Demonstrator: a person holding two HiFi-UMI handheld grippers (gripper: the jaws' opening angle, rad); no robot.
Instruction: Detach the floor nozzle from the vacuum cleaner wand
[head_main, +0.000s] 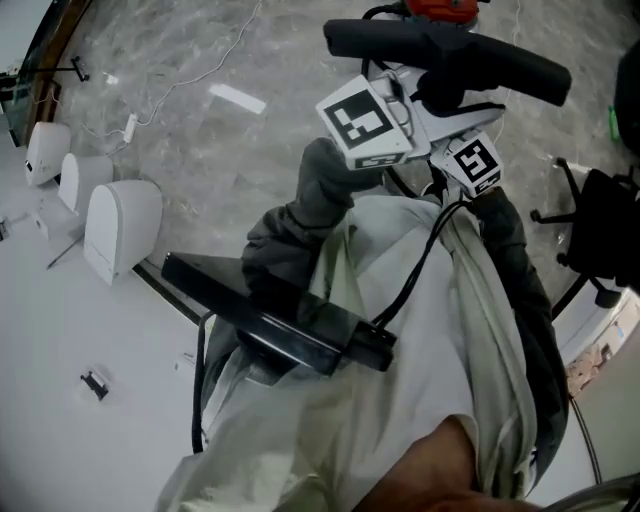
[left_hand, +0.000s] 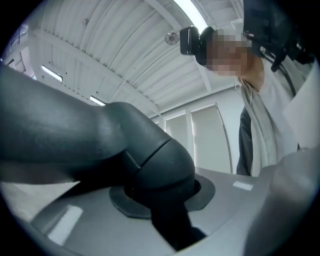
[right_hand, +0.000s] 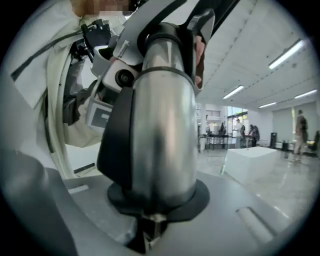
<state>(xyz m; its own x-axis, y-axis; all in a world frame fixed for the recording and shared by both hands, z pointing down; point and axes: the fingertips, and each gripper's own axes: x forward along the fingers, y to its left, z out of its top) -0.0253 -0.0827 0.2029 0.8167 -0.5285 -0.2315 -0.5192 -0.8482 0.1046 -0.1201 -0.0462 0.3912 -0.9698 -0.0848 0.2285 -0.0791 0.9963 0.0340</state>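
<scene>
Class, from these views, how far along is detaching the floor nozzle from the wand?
Done: each gripper has its grasp. The right gripper is shut on the silver wand; the left gripper on a dark elbow tube. In hand: both held up close together. Left: no view shows them separated, so the pull itself seems outstanding.

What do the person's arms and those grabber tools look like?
Each gripper carries a white cube with black square markers: the left gripper's cube and the right gripper's cube. A grey sleeve covers each arm, the coat is pale cream, and a black cable trails across it.
</scene>
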